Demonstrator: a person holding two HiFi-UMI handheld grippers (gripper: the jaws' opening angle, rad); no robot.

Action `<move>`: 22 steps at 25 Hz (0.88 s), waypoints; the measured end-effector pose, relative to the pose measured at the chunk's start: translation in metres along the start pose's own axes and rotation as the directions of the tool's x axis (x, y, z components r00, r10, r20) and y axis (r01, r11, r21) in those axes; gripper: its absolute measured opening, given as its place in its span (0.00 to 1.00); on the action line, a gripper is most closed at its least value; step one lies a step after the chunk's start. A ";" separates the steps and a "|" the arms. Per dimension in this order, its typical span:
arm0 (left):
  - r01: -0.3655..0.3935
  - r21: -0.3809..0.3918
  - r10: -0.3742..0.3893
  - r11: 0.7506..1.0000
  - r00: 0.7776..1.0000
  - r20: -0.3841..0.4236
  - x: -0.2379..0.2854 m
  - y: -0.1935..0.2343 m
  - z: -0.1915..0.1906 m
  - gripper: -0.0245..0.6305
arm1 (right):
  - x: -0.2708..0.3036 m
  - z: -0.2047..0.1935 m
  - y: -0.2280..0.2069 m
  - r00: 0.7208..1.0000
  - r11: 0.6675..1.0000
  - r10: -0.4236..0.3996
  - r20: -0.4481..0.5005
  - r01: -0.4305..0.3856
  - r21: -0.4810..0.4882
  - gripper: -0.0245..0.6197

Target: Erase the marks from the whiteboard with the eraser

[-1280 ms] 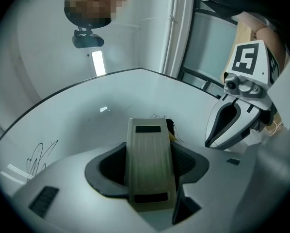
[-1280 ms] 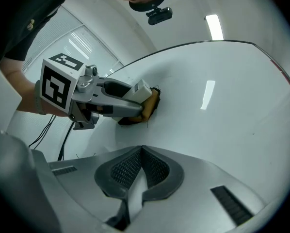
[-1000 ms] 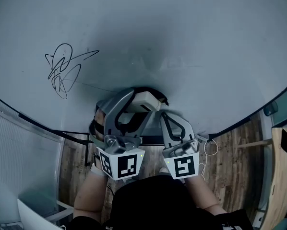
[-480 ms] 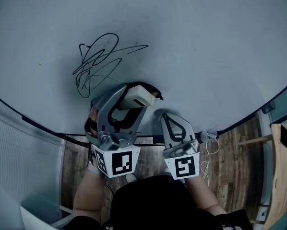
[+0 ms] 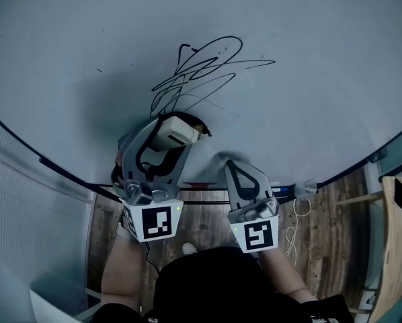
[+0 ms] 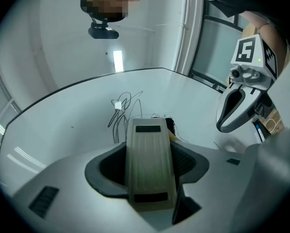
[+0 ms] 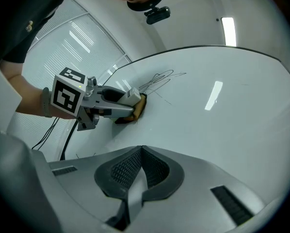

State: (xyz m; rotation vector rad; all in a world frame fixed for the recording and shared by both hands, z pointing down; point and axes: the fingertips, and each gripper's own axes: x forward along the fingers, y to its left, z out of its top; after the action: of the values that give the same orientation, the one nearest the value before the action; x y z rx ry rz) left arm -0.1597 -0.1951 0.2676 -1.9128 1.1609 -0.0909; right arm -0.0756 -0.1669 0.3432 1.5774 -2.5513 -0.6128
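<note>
A black scribble [image 5: 204, 69] runs across the whiteboard [image 5: 308, 39]. My left gripper [image 5: 169, 132] is shut on a cream eraser [image 5: 172, 132] with a dark felt pad, held just below the lower left end of the scribble. In the left gripper view the eraser [image 6: 147, 165] fills the space between the jaws, the scribble [image 6: 123, 111] just beyond it. My right gripper [image 5: 229, 163] is shut with nothing in it, hanging near the board to the right of the eraser. The right gripper view shows the left gripper [image 7: 128, 101], the eraser [image 7: 135, 108] and the scribble [image 7: 160, 80].
A marker tray [image 5: 208, 188] with pens runs along the board's lower edge. Below it lie a wooden floor [image 5: 329, 227] and a white cable [image 5: 292, 214]. A wooden panel [image 5: 394, 234] stands at the right. A ribbed white wall [image 5: 26, 221] is at the left.
The view has swung left, so the scribble now sits near the middle of the board. My left gripper with the eraser has risen closer to the scribble's lower end. The right gripper has barely moved.
</note>
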 end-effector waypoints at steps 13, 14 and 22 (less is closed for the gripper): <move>-0.064 -0.076 0.057 0.995 0.995 -0.085 -0.047 0.022 -0.062 0.44 | 0.017 -0.004 0.045 0.999 0.999 0.031 -0.016 -0.031 0.007 0.08; -0.065 -0.078 0.057 0.995 0.994 -0.097 -0.047 0.024 -0.064 0.44 | 0.016 -0.006 0.046 0.999 0.999 0.038 -0.028 -0.038 -0.003 0.08; -0.107 -0.117 0.089 0.987 0.984 -0.151 -0.043 0.029 -0.061 0.44 | 0.008 -0.010 0.037 0.998 0.998 0.043 -0.055 -0.045 -0.037 0.08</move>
State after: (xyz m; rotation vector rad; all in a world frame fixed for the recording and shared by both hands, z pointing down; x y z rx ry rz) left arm -0.2318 -0.2065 0.2998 -1.9804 1.3858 -0.1082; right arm -0.1076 -0.1625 0.3645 1.5000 -2.5127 -0.6026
